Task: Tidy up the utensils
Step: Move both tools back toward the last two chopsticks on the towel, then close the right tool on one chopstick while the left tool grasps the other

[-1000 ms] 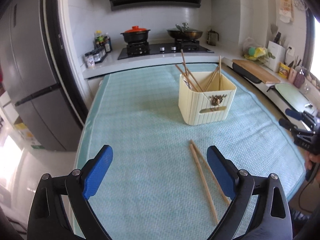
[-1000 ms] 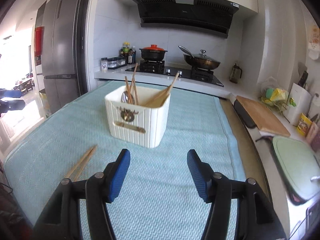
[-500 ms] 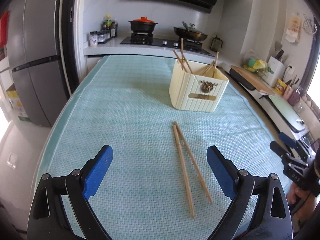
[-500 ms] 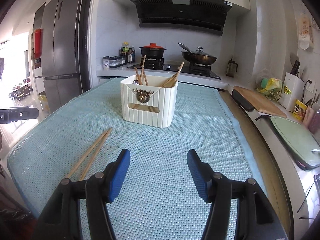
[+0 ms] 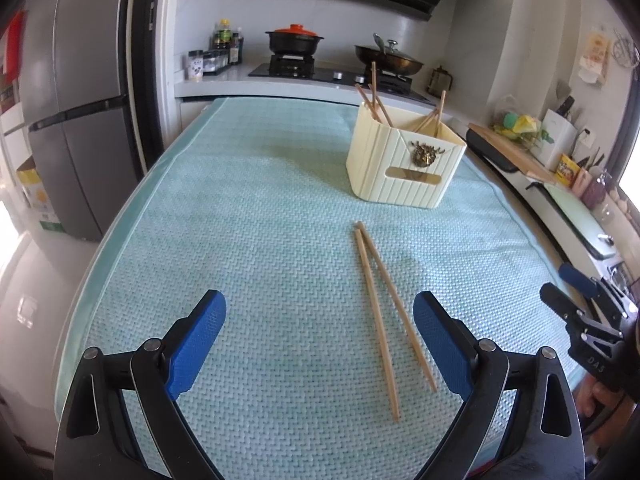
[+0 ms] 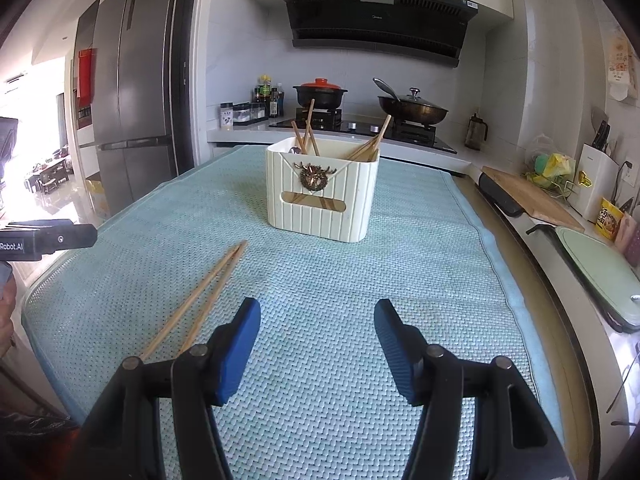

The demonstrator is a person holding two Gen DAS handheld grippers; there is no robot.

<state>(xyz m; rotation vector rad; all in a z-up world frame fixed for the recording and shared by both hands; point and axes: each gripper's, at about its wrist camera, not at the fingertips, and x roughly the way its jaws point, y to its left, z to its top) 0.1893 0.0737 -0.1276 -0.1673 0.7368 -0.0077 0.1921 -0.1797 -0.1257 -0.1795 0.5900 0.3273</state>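
A pale blue woven mat (image 5: 260, 240) covers the table ahead of both grippers, and its bare weave fills the room between each pair of fingers. The cream ribbed box (image 6: 322, 196) stands upright straight ahead of the right gripper (image 6: 317, 344) and ahead and to the right of the left gripper (image 5: 320, 344), well clear of the mat's edges; several chopsticks lean inside it and a small brass ornament sits on its front above a slot. 2 wooden chopsticks (image 5: 378, 312) lie loose on the mat between the box and the grippers, tips touching at the far end and spreading apart toward the near end. From the left gripper they lie just inside its right finger; from the right gripper they lie just left of its left finger, their near ends hidden behind it. Both grippers hang with jaws apart and nothing between the blue pads. The mat's near edge runs just below the right gripper's fingers, and a counter borders its right side.
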